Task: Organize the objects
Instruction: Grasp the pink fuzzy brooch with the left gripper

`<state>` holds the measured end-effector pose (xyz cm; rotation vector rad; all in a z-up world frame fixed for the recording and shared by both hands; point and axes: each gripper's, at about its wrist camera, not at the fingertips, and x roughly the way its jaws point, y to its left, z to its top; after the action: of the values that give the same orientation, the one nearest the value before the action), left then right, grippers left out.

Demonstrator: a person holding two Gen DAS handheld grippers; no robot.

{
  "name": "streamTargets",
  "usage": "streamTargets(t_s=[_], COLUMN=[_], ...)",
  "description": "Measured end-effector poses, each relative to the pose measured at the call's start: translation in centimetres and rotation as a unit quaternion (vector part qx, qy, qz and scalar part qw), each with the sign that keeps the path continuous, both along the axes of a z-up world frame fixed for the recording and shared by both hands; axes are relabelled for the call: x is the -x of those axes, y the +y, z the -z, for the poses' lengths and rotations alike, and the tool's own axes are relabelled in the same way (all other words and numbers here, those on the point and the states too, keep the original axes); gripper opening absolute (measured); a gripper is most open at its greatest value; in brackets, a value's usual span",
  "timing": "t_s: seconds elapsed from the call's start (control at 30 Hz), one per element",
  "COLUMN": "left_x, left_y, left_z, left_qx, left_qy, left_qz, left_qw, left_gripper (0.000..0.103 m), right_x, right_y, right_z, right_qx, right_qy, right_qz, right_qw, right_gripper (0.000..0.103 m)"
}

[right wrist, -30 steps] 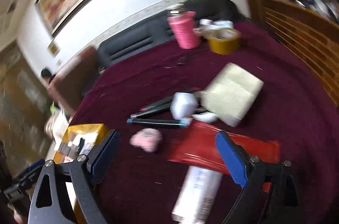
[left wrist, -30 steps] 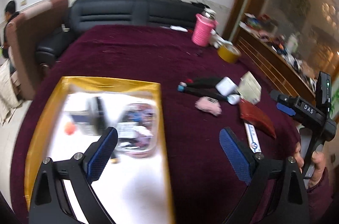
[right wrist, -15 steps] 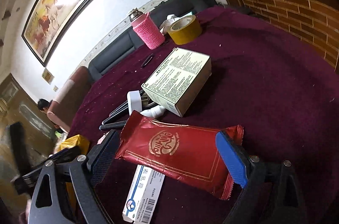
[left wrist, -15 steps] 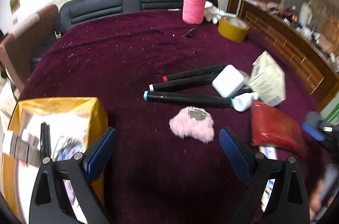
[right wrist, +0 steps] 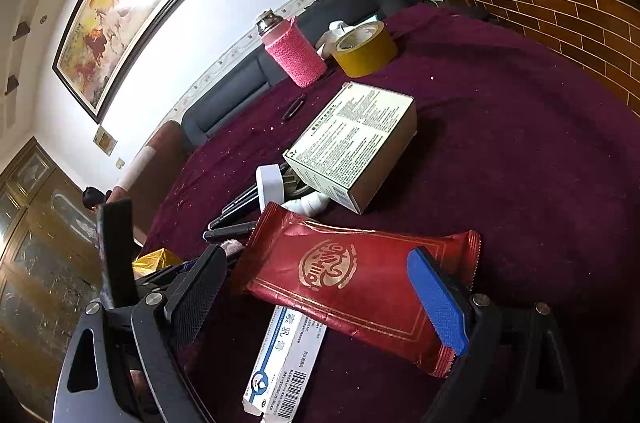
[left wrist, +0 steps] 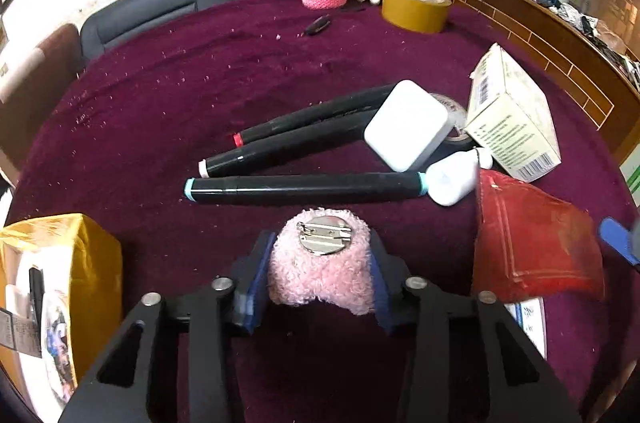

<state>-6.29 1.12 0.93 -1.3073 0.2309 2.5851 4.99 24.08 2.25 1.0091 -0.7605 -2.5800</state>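
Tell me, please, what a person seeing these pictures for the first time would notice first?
Probably the fluffy pink brooch, pin side up, between the closing jaws of the left gripper near the front of the dark red cloth. Next, the shiny red packet lying between the open jaws of the right gripper, partly over a white tube box.
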Motion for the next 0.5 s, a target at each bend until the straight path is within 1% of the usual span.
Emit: streamTargets(t_s=[0.07,0.17,0.23,0.37,0.47,0.5], left_x=[-0.9,-3.2,-5.2,-9.0,-11.5,-12.3], left_y=[-0.4,-1.7,-2.8,-5.6,-7.8,-8.6], left_z=[-0.6,-2.6,-4.4,-7.4,-8.6,-8.8], left_qx=[-0.007,-0.041,-0.061,-0.106,-0.114,-0.114], left_qy=[0.007,0.016,0.033,0.059,0.083,0.092], left_qz=[-0.001,-0.001,-0.003,-0.010,-0.018,-0.021], left_qw=[1.0000,0.9990,0.9976,0.9925,0.9898,0.9890], left_gripper=[0.040,0.040,0.041,0.041,0.042,0.042], right_x=[0.2,0.3,0.3,0.1,-1.2,-1.7], right_y=[-0.2,-0.5,-0.7,-1.2,-2.1,-2.9], right_z=[0.2,0.4,0.4,0.3,-0.1,-0.2], right_qx=[-0.003,-0.012,-0.019,-0.034,-0.046,-0.067], right_qy=[-0.007,-0.011,-0.010,-0.014,-0.028,-0.039], right_qz=[-0.001,-0.004,-0.005,-0.012,-0.023,-0.029], right_qw=[1.000,1.000,1.000,0.999,0.998,0.997], right_gripper=[0.095,0.095,0.095,0.095,0.095,0.095])
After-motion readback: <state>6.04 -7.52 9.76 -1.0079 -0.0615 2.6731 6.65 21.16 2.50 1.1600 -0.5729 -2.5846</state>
